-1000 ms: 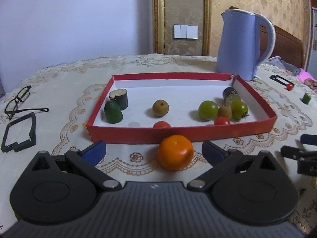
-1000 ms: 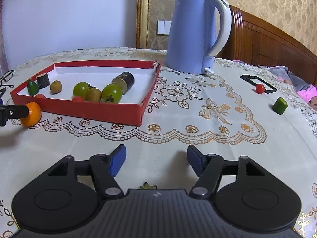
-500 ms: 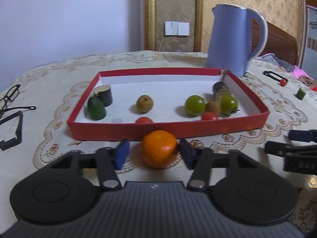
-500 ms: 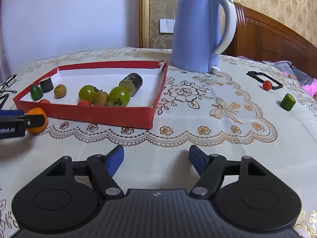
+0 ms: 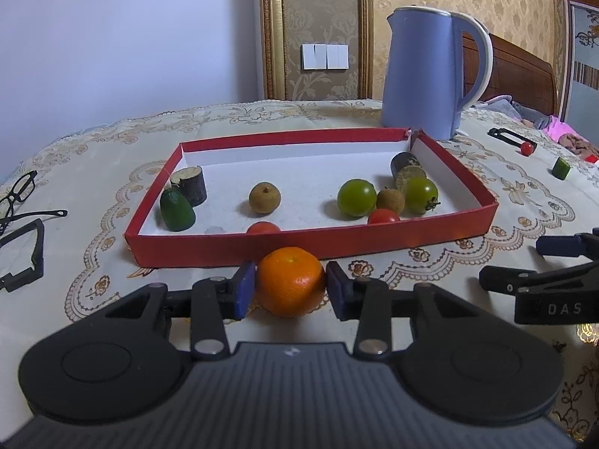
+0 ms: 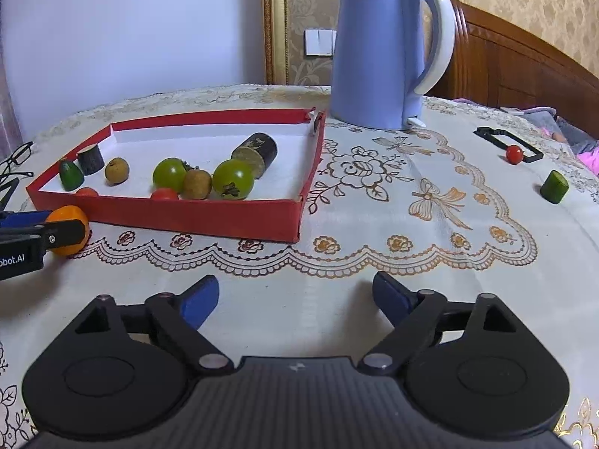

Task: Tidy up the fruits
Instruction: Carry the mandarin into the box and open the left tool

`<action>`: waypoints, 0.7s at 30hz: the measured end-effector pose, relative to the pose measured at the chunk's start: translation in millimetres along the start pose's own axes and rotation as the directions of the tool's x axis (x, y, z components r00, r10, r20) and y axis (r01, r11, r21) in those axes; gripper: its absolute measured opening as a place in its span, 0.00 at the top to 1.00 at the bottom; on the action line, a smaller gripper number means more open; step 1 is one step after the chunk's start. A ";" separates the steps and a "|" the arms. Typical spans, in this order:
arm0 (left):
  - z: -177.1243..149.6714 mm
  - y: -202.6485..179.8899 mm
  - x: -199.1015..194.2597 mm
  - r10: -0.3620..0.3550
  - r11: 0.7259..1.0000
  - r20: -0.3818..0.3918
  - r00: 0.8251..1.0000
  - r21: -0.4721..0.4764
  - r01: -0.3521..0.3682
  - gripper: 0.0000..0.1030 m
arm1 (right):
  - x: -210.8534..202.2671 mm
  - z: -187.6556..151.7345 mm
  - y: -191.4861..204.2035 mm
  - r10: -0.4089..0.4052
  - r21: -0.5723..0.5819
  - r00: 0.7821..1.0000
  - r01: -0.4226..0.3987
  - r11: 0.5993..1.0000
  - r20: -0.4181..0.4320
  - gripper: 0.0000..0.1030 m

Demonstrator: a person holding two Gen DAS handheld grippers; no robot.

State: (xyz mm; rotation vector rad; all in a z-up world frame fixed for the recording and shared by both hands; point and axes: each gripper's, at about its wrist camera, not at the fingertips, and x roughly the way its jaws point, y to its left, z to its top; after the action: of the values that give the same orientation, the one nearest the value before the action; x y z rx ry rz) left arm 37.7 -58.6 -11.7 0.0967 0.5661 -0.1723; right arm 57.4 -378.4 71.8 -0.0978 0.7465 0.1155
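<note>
round orange mandarin is sitting pinched btwn left gripper pads just outside red cardboard tray, prob for lifting in w/ other fruit; right gripper is hanging wide open, empty.

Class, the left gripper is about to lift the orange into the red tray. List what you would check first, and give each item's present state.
1. Left gripper fingers against both sides of the orange: ok.
2. Orange off the tablecloth: cannot tell.
3. Free floor space in the red tray for the orange: ok, the middle is bare.
4. Tray's near wall in the orange's path, so lift over it: not ok yet.
5. Right gripper open and away from the tray: ok.
</note>
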 end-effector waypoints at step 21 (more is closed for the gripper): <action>56.8 36.0 55.1 0.132 0.986 0.009 0.991 -0.105 -0.131 0.64 | -0.2 -0.3 0.5 0.001 0.000 1.000 -0.001 1.000 0.000 0.11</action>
State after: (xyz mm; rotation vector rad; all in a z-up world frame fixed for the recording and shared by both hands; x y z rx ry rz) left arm 120.1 -38.6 7.8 0.0309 0.5497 -0.0148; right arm 56.9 -378.0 71.7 -0.0976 0.7466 0.1163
